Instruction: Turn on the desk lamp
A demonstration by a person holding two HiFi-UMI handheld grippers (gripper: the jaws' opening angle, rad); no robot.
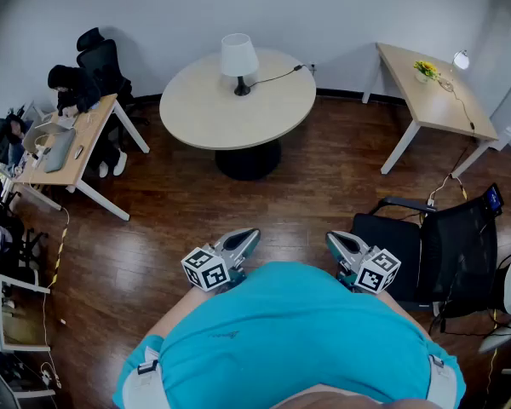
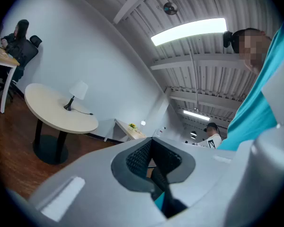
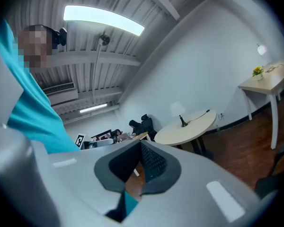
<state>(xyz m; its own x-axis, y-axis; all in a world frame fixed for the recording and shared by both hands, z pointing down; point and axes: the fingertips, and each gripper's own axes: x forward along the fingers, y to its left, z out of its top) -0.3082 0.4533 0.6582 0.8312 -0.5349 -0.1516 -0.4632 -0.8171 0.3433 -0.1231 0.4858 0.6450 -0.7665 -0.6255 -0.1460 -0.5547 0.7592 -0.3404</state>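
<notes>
Lamp position: the desk lamp (image 1: pixel 238 63) stands upright on the far half of the round bench (image 1: pixel 204 113), well apart from both claws, with a black cord (image 1: pixel 278 77) running from its base to the bench's rear edge. The left claw (image 1: pixel 252 237) and right claw (image 1: pixel 332 240) are held close against the person's teal shirt (image 1: pixel 289 331). In each gripper view the jaws stand together with nothing between them. The left claw (image 2: pixel 151 144) looks toward the lamp (image 2: pixel 75 94) from a distance, as does the right claw (image 3: pixel 140 146), where the lamp (image 3: pixel 180 112) shows small. Handling assessment: the lamp has a white shade on a thin dark stem and a small dark foot, so it is judged light, top-heavy and easy to tip. The shade is likely soft and should not be gripped. No switch can be made out at this range; it may sit on the cord, stem or base. A steadying hold low on the stem or foot is advised, with a light press only.
</notes>
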